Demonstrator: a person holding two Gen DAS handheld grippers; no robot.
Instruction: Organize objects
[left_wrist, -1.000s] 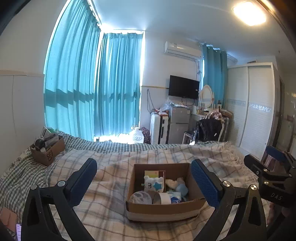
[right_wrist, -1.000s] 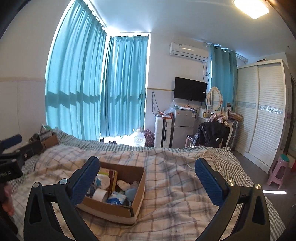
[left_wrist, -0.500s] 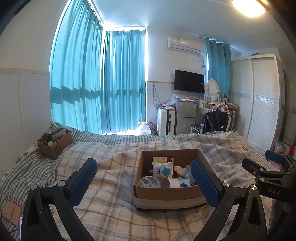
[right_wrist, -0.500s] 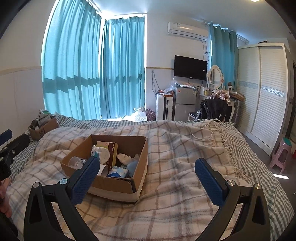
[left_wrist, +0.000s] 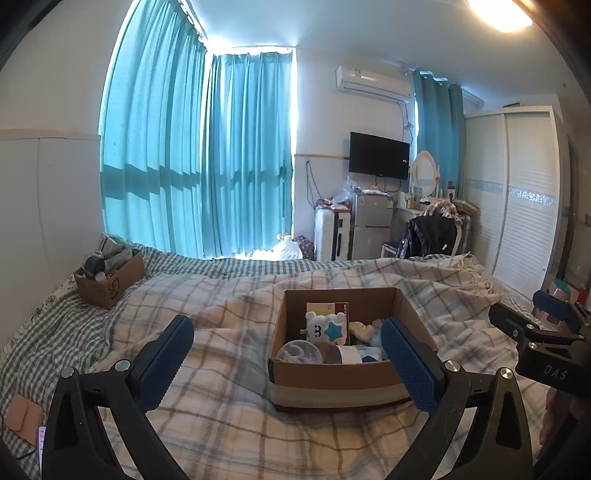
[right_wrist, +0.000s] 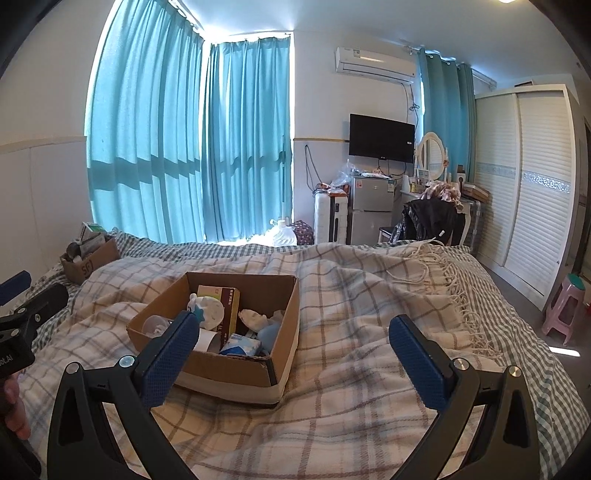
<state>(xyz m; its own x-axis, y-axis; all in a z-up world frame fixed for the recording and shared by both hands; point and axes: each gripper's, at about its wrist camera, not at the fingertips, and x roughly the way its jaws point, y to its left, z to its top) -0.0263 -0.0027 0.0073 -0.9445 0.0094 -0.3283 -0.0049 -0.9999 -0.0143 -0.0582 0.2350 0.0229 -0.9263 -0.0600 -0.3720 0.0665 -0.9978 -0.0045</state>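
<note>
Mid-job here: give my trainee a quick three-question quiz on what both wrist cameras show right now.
1. True or false: the left gripper is clamped on the near cardboard box.
2. Multiple choice: the second cardboard box sits A) on the floor, B) at the bed's far left near the curtains, C) on the fridge.
3. Fill in: the white bear-shaped toy carries a blue ____.

Key: 1 false, both the left and the right gripper are open and empty; 2 B; 3 star.
</note>
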